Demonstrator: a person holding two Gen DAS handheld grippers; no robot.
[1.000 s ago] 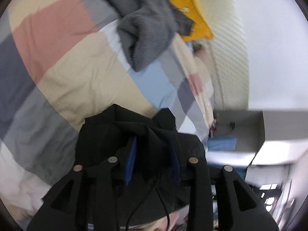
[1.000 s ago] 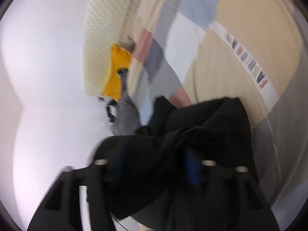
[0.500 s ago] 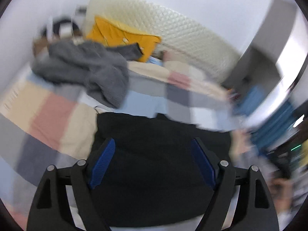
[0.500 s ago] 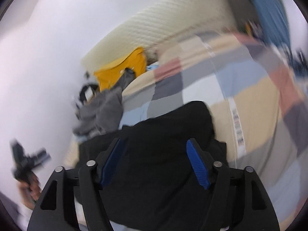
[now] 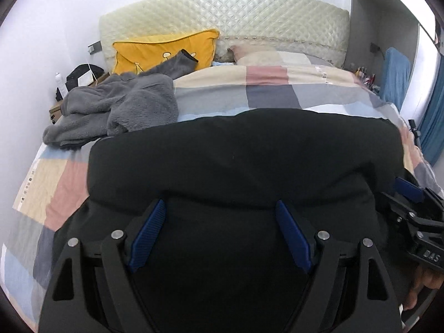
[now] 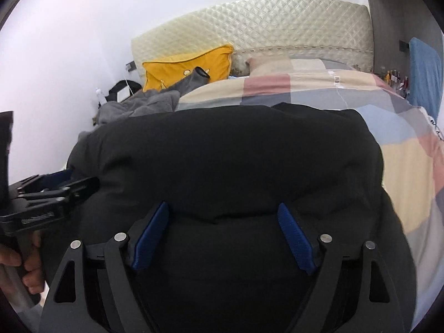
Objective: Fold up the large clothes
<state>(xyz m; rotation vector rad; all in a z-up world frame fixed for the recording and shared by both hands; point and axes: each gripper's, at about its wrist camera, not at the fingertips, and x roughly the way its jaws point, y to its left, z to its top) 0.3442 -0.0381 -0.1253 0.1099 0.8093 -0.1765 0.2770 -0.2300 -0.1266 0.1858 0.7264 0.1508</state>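
A large black garment (image 5: 244,163) lies spread across the near half of the bed, folded over with a rounded far edge; it also fills the right wrist view (image 6: 230,161). My left gripper (image 5: 219,208) is open, its blue pads wide apart just above the garment's near part. My right gripper (image 6: 223,209) is open the same way over the garment. The right gripper shows at the left view's right edge (image 5: 413,211), and the left gripper at the right view's left edge (image 6: 52,194). Neither holds cloth.
The bed has a checked pastel duvet (image 5: 274,83) and a quilted cream headboard (image 5: 236,25). A grey fleece garment (image 5: 122,108) lies at the far left, by a yellow pillow (image 5: 163,50). A bedside stand with a bag (image 5: 80,76) is left; blue cloth (image 5: 394,77) hangs right.
Both grippers let go of the black garment and opened wide. The garment dropped from hanging in the fingers to lying spread on the bed, and both cameras swung level toward the headboard.
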